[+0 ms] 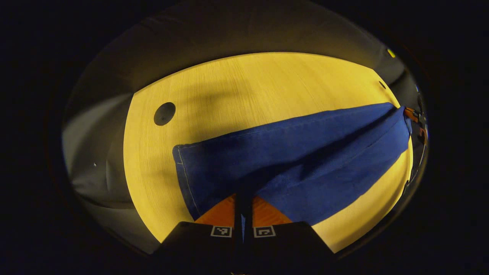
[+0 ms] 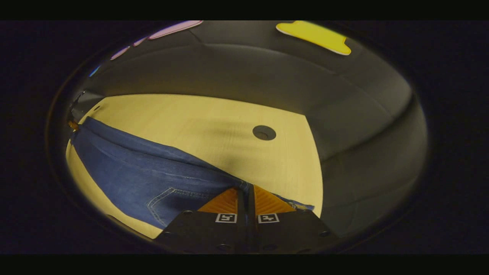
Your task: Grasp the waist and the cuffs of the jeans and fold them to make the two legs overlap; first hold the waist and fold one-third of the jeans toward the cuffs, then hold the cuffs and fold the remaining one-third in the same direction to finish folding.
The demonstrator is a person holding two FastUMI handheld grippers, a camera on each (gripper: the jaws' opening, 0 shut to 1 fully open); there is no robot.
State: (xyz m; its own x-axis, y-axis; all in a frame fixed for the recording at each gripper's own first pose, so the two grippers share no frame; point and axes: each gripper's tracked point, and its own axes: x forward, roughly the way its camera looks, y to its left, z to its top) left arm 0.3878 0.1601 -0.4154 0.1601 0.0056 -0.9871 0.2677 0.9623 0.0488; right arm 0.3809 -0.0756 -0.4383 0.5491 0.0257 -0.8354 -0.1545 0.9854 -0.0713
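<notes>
Blue jeans [image 1: 305, 152] lie stretched across the yellow wooden table [image 1: 248, 84]. In the left gripper view the stitched cuff hem [image 1: 182, 168] is at the left, and my left gripper [image 1: 243, 198] is shut on the denim beside it. At the far right of that view the right gripper [image 1: 415, 121] holds the other end. In the right gripper view my right gripper [image 2: 245, 188] is shut on the waist edge of the jeans [image 2: 133, 168], close to a back pocket [image 2: 170, 200]. The left gripper [image 2: 73, 124] is small at the far left, at the cuff end.
A round dark hole [image 1: 164, 113] is set in the tabletop [image 2: 191, 118] beyond the jeans, also seen as the hole [image 2: 264, 132] in the right gripper view. A smaller hole [image 1: 382, 84] sits near the far corner. Dark booth walls surround the table's edges.
</notes>
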